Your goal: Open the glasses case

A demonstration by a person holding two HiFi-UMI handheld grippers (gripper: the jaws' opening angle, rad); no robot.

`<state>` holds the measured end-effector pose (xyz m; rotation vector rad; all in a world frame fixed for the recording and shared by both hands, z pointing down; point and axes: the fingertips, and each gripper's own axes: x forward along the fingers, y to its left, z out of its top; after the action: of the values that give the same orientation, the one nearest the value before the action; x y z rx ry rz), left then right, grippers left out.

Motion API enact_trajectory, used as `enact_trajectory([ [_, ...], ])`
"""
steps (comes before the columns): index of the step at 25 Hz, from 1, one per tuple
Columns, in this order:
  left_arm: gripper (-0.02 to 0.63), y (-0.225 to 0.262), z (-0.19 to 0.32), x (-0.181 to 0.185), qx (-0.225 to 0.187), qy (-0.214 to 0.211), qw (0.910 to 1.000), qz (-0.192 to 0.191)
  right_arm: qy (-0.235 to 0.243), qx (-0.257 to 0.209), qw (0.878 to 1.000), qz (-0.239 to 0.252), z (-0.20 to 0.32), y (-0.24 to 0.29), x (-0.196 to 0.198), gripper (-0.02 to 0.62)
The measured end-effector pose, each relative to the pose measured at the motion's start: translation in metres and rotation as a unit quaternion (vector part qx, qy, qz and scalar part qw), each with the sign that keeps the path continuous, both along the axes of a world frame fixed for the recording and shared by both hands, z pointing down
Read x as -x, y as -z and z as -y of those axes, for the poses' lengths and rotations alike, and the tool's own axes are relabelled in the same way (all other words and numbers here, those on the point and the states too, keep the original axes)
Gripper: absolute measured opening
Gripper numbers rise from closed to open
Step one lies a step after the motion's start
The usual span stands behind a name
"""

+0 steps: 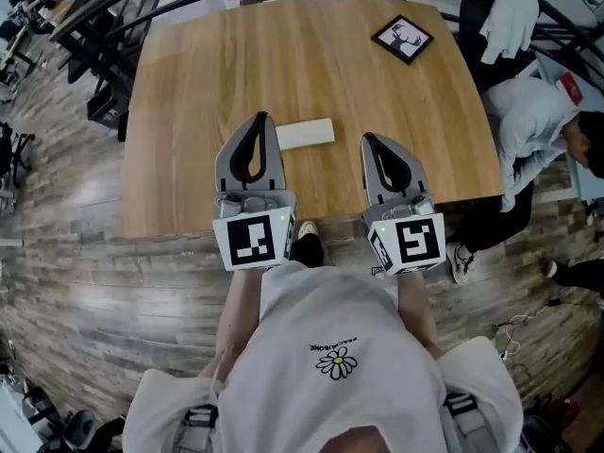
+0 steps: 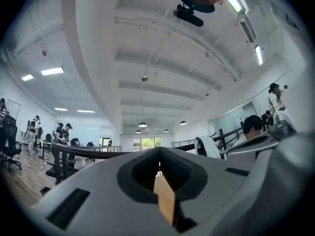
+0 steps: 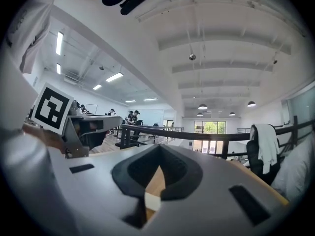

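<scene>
Glasses case [image 1: 310,133] edge hidden behind left tongs [image 1: 261,119]; these and right tongs [image 1: 367,139] closed, empty.

We see a bright, evenly lit room: ceiling light strips [image 2: 51,71] glow at the left of both gripper views, and a far window [image 3: 212,127] is washed out by daylight. In the head view the wooden table [image 1: 236,74] shows a pale sheen at upper left and only faint shadows. Every view bows at its edges, with black corners in the gripper views, where the left gripper [image 2: 159,151] looks soft up close.
</scene>
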<state>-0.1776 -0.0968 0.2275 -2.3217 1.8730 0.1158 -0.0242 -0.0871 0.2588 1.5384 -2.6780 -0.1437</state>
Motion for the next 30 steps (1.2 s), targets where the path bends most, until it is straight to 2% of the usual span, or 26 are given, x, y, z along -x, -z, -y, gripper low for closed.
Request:
enact_trajectory([
  [5, 0.017, 0.007, 0.065, 0.007, 0.001, -0.02, 0.9998, 0.003, -0.037, 0.0, 0.999, 0.025, 0.056, 0.012, 0.01, 0.005],
  [9, 0.017, -0.001, 0.095, 0.01, 0.023, -0.023, 0.9994, -0.012, -0.019, 0.006, 1.0, 0.0, 0.081, 0.01, 0.028, 0.005],
  [12, 0.015, -0.009, 0.102, 0.009, 0.036, -0.02, 0.9989, -0.023, -0.009, 0.013, 1.0, -0.008, 0.091, 0.005, 0.032, 0.006],
  [16, 0.017, -0.031, 0.111, 0.011, 0.065, -0.005, 0.9972, -0.038, -0.007, 0.013, 1.0, 0.006, 0.112, 0.002, 0.031, 0.005],
  [19, 0.015, -0.04, 0.115, 0.01, 0.076, 0.01, 0.9957, -0.051, 0.012, 0.012, 1.0, 0.014, 0.117, 0.001, 0.034, 0.006],
  [23, 0.017, -0.037, 0.116, 0.003, 0.071, 0.018, 0.9964, -0.044, 0.034, 0.003, 0.999, 0.01, 0.117, 0.004, 0.034, 0.006],
  [30, 0.017, -0.032, 0.136, -0.01, 0.078, 0.005, 0.9967, -0.023, 0.026, 0.011, 0.999, 0.018, 0.132, 0.0, 0.019, 0.006],
])
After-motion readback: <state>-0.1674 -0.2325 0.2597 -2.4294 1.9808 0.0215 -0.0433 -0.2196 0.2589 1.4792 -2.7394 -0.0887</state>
